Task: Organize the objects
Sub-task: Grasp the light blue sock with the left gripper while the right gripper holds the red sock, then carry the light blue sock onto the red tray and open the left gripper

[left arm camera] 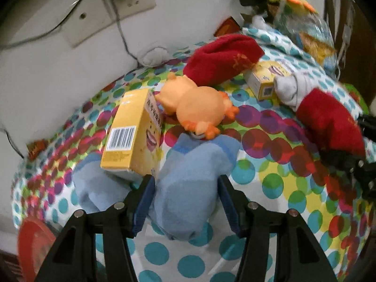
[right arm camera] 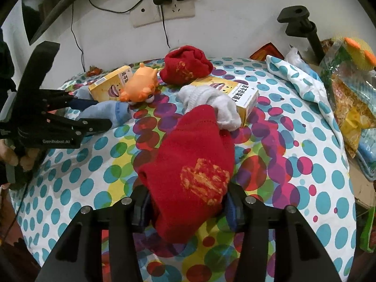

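On the spotted tablecloth (right arm camera: 293, 164) a light blue sock (left arm camera: 192, 159) lies between the fingers of my left gripper (left arm camera: 185, 181), which stands open and flanks it on both sides. A second blue sock (left arm camera: 94, 183) lies partly under a yellow box (left arm camera: 129, 136). Behind them rests an orange plush toy (left arm camera: 197, 108). My right gripper (right arm camera: 186, 195) is shut on the near end of a red sock (right arm camera: 195, 159). A white sock (right arm camera: 209, 103) touches its far end and leans on another yellow box (right arm camera: 244, 96). A balled red sock (right arm camera: 185, 65) sits at the back.
Wall sockets with plugs and hanging cables (right arm camera: 164, 9) are behind the table. A black clamp stand (right arm camera: 298, 21) and plastic bags of toys (right arm camera: 347, 89) crowd the right side. A folded spotted cloth (right arm camera: 303, 82) lies there too. A red round object (left arm camera: 30, 242) sits at the near left edge.
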`<state>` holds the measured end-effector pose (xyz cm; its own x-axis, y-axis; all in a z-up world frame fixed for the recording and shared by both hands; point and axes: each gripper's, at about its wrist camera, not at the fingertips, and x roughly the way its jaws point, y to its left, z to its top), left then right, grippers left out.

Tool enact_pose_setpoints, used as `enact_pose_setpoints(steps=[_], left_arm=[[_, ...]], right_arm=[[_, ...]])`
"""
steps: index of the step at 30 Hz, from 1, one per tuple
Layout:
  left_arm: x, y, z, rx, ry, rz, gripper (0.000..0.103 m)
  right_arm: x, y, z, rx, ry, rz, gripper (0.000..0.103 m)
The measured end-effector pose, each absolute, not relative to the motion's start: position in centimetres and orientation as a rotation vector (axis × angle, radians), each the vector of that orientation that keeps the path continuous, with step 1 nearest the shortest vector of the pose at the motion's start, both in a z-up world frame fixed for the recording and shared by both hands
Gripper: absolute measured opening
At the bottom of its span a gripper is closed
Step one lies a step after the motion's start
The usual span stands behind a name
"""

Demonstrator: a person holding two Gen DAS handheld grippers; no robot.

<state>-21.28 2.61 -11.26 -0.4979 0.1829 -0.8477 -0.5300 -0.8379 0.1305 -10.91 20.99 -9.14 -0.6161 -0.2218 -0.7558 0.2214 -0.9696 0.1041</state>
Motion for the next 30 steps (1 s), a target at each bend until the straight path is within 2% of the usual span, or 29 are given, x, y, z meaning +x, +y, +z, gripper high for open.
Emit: enact_pose_setpoints(steps=[5,8,9,17,19,20,21,30], left_arm=[[-20.2,1.2,-11.5,-1.298,0.370,2.401,0.056],[-18.6,1.3,-11.4,-1.297,0.372,2.442,0.041],[-18.0,1.3,-11.3,-1.300,0.372,2.457,0.040],[-13.7,0.4,-11.3,-1.308,0.275,2.557,0.039],[-12.8,0.1,-11.4,-1.309,0.252,2.580,0.039],[-12.3,-0.1,-11.4,-1.308,0.235,2.589,0.039],[-12.1,0.0,-11.4,-1.309,0.230,2.596,0.039],[-11.0,-0.8,-11.7,-1.248,0.160,2.645,0.041]], right_arm=[[-10.9,20.8,-9.1,1.229,0.015,-2.627,0.048],[-10.8,20.6,-9.1,1.232,0.030,-2.626,0.050],[-10.8,20.6,-9.1,1.231,0.033,-2.626,0.050],[-10.6,21.3,-8.8,1.195,-0.049,-2.603,0.063],[-10.1,21.9,-8.3,1.152,-0.086,-2.635,0.059],[-9.8,22.1,-8.2,1.140,-0.112,-2.633,0.047],[-9.6,22.1,-8.2,1.151,-0.126,-2.626,0.041],[-6.0,20.5,-6.5,1.014,-0.046,-2.601,0.040]])
